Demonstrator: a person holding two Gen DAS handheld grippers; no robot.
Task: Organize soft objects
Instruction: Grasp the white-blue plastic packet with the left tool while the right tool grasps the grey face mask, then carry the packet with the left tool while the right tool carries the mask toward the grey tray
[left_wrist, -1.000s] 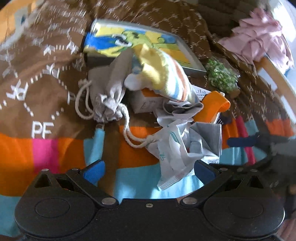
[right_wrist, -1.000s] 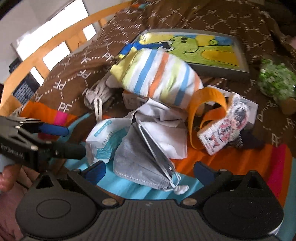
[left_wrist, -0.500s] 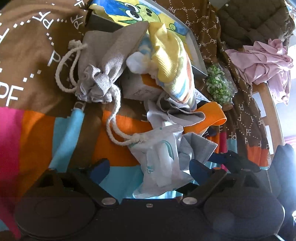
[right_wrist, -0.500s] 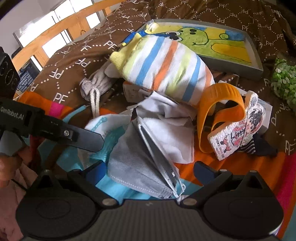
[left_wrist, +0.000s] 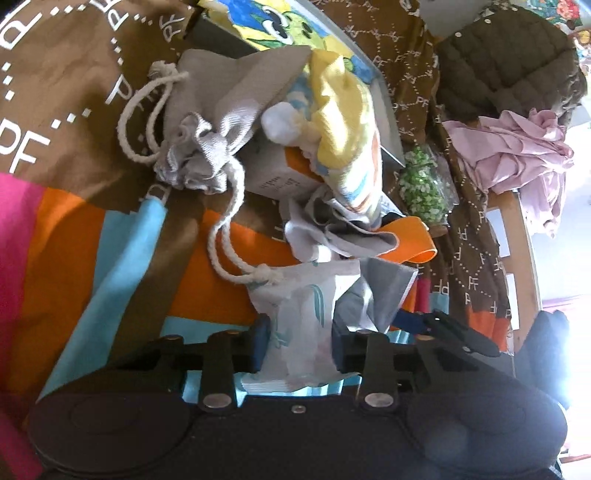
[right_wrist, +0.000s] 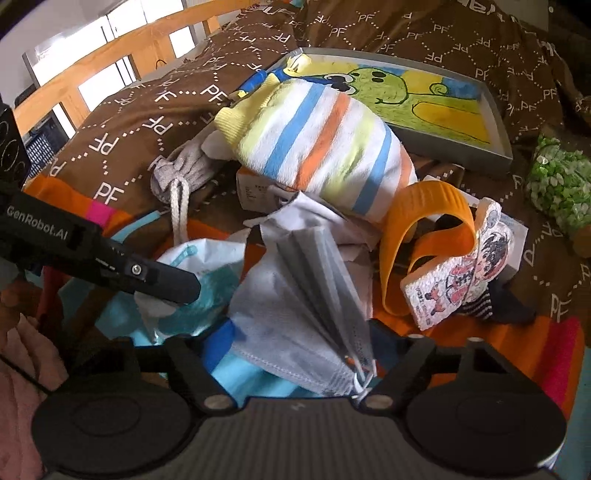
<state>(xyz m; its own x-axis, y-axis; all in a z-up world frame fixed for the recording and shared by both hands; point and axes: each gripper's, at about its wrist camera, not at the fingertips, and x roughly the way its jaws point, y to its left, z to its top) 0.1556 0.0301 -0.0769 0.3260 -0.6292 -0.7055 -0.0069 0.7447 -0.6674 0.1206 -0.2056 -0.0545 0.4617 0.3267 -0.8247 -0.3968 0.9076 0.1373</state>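
Both claws were spread wide a second ago; now both are closing. The left claw has come down onto the white-and-teal mask packet, which sits between its blue pads with both pads against the plastic, so it is gripping the packet. In the right wrist view that claw's dark finger lies across the same packet.

The right claw has the grey face mask between its fingers. Its left blue pad is at the mask's edge, but the right pad is hidden behind the folds, so I cannot tell whether it has a hold yet.

The pile has not shifted. It lies on the bed's patterned blanket, on the orange and blue stripes toward the bed's near edge. Behind the masks sit the striped sock, the grey drawstring pouch, an orange strap and a cartoon-printed sponge. The picture tray lies farther back, with a wooden rail along the bed's far left edge.
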